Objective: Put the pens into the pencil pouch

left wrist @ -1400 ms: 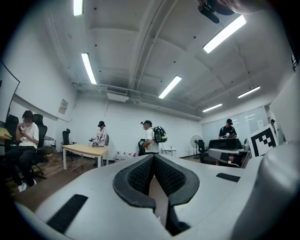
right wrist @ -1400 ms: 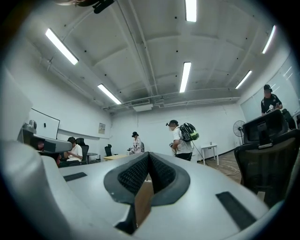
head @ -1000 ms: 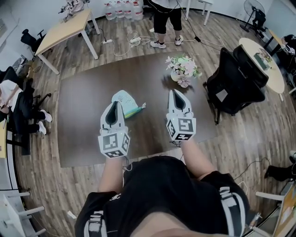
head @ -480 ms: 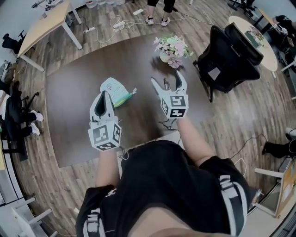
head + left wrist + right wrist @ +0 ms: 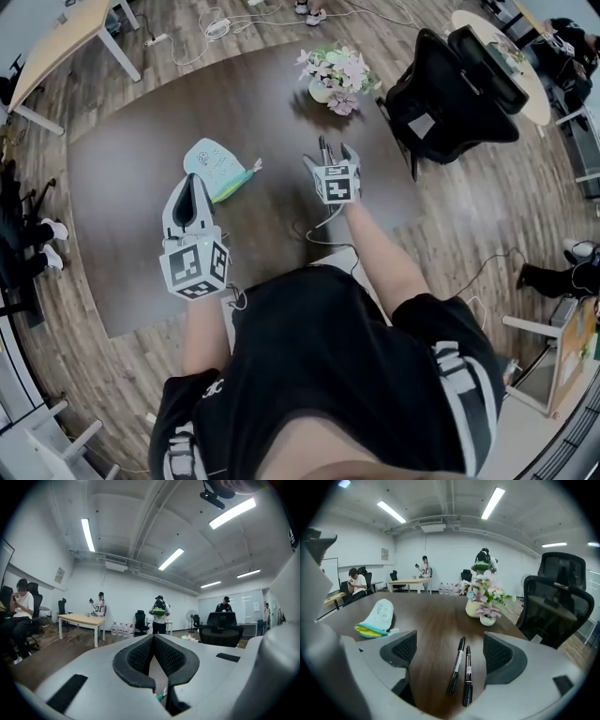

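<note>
Clearly nothing is packed yet: both black pens [image 5: 457, 665] lie ungripped between the spread jaws of the right gripper [image 5: 451, 652]. The pencil pouch [image 5: 377, 618] sits well left of them, just beyond the empty, pressed-together jaws of the left gripper [image 5: 153, 651].

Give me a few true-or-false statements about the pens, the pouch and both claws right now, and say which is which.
1. Two black pens lie on the table between the right claw's open jaws. True.
2. The left claw grips a pen. False: its jaws are shut with nothing held.
3. The pencil pouch lies left of the pens in the right gripper view. True.
4. One pen is already inside the pouch. False: both lie on bare table, apart from it.
5. The flower arrangement stands beyond the pens. True.
</note>
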A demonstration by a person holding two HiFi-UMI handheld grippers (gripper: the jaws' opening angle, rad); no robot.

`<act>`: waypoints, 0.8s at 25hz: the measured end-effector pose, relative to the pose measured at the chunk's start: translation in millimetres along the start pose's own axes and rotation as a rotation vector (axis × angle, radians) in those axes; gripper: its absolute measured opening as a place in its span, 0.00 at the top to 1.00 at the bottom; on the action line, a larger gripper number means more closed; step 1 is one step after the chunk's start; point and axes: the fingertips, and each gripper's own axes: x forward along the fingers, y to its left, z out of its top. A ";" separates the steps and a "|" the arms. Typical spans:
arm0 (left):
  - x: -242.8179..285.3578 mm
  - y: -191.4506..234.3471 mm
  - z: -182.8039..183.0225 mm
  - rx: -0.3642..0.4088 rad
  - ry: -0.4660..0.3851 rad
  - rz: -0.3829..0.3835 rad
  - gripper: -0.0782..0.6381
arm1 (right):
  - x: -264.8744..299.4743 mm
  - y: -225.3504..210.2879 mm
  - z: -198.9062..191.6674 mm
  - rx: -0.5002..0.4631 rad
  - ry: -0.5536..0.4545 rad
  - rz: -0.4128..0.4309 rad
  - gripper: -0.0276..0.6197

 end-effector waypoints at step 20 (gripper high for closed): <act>22.1 41.4 -22.0 -0.034 0.046 0.000 0.89 | 56.8 -14.1 -59.6 0.119 0.359 -0.039 0.67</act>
